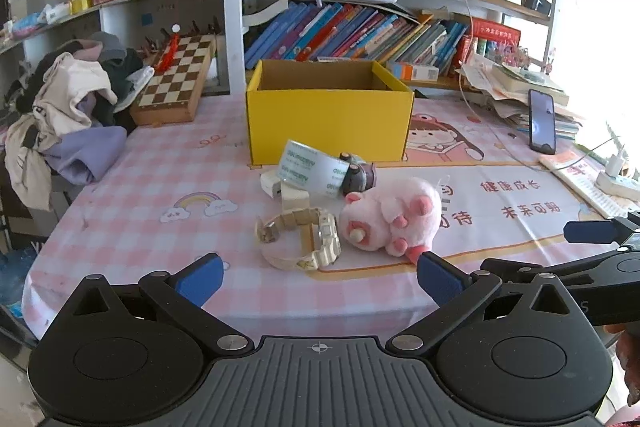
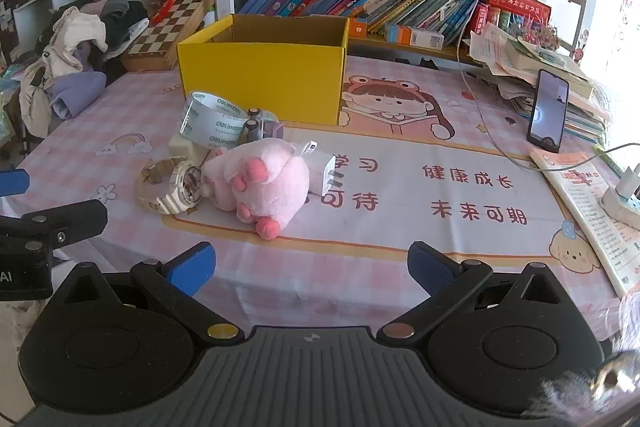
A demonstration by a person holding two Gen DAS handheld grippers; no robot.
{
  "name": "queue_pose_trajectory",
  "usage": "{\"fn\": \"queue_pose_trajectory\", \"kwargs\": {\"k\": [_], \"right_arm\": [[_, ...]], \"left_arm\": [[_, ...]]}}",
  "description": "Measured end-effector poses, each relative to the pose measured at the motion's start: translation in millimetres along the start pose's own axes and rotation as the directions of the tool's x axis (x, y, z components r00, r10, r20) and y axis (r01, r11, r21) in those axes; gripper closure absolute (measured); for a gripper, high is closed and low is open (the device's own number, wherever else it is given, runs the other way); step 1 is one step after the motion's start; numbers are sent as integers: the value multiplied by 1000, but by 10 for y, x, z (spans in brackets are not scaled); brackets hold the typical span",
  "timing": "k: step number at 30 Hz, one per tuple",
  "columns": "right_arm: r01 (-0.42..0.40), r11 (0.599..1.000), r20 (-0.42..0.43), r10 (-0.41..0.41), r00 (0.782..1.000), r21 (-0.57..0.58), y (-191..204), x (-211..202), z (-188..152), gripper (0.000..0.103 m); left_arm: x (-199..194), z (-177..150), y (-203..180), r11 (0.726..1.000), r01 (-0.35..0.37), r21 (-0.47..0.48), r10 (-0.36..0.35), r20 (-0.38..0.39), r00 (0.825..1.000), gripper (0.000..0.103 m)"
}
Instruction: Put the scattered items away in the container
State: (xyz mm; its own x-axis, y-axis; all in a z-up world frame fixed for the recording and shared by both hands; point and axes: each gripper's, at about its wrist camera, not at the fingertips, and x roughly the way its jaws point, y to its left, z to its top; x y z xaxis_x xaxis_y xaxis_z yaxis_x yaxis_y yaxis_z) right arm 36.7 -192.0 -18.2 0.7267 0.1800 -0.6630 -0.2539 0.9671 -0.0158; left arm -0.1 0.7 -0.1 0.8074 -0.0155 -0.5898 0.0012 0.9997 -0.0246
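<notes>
Pink plush (image 1: pixel 390 217) hides part of the white charger (image 2: pixel 324 173) in the left view, and the small grey-purple item (image 2: pixel 262 127) behind the tape roll (image 2: pixel 210 121) is hard to make out. A cream block under the tape is mostly covered. The left gripper (image 1: pixel 320 281) is seen with jaws spread wide and nothing between them; the watch (image 1: pixel 300 241) lies just ahead of it, the plush beside the watch. The right gripper (image 2: pixel 312 269) is likewise released and empty, with the plush ahead and to its left. The yellow box (image 1: pixel 330 119) is set behind the pile, open-topped, near the bookshelf (image 1: pixel 360 31). A pink checked cloth (image 1: pixel 160 187) covers the table; clothes (image 1: pixel 68 107), a chessboard (image 1: pixel 176 75) and a propped phone (image 2: pixel 548 109) are seen around it.
</notes>
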Motion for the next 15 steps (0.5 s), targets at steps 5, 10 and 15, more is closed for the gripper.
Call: {"fn": "queue_pose_trajectory", "kwargs": {"k": [5,10,15], "right_arm": [[-4,1000,-5,4,1000,4,24,-25,20,0],[-1,1000,-11,1,1000,-3,46,-22,11,0],[-5,1000,-18,5,1000,-7,49,-3,19,0]], "left_arm": [[0,-2,15,1000,7,-8,-8,-13,1000,0],[7,-25,61,1000,10,-10,-10,-14,1000,0],[26,-39,72,1000,10,-13,-10,-12,1000,0]]}}
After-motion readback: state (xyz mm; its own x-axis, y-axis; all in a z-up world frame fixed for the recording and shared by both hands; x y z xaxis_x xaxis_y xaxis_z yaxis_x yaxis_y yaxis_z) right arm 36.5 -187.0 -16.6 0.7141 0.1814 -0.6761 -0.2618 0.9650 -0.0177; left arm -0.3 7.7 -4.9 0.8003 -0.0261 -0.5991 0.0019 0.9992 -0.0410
